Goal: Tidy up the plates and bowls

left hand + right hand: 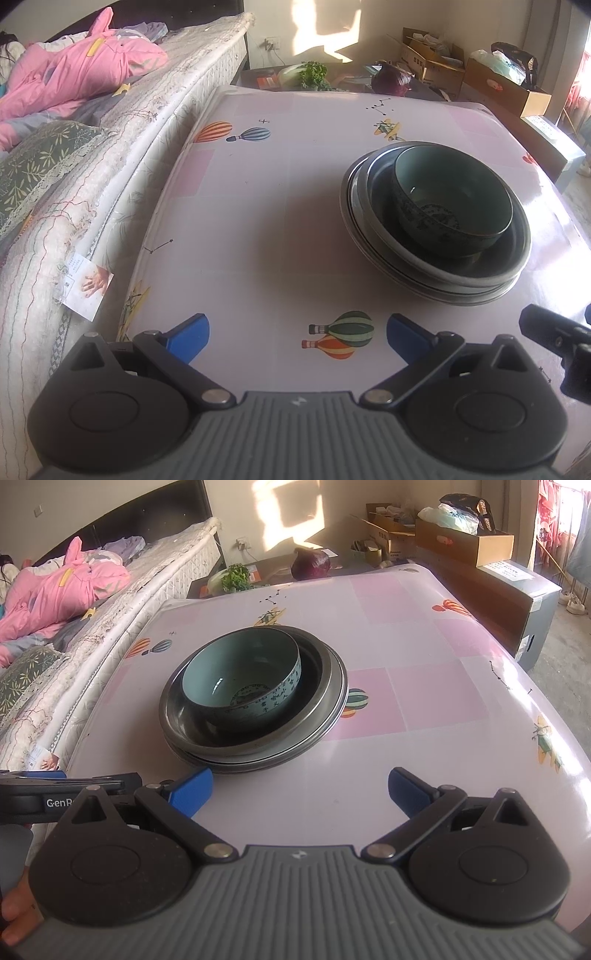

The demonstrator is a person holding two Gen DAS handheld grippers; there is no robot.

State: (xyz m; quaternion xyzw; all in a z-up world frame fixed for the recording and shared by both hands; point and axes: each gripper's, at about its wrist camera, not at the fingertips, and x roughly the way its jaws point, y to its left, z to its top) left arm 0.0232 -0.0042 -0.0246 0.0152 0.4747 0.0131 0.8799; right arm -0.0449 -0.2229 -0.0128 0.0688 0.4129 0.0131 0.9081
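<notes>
A teal bowl (452, 201) (243, 681) with dark script on its outside sits inside a stack of dark metal plates (436, 273) (325, 701) on the pink table (258, 221) (424, 686). In the left wrist view the stack lies ahead and to the right of my left gripper (297, 338), which is open and holds nothing. My right gripper (299, 792) is also open and empty, with the stack just ahead and slightly left of it. Part of the left gripper (55, 794) shows at the left edge of the right wrist view.
A bed (110, 122) with pink bedding (74, 70) runs along the table's left side. Behind the table stand a low cabinet with greens (236, 578) and a purple cabbage (310, 563), and cardboard boxes (465, 542). A hand (14, 915) shows at the lower left.
</notes>
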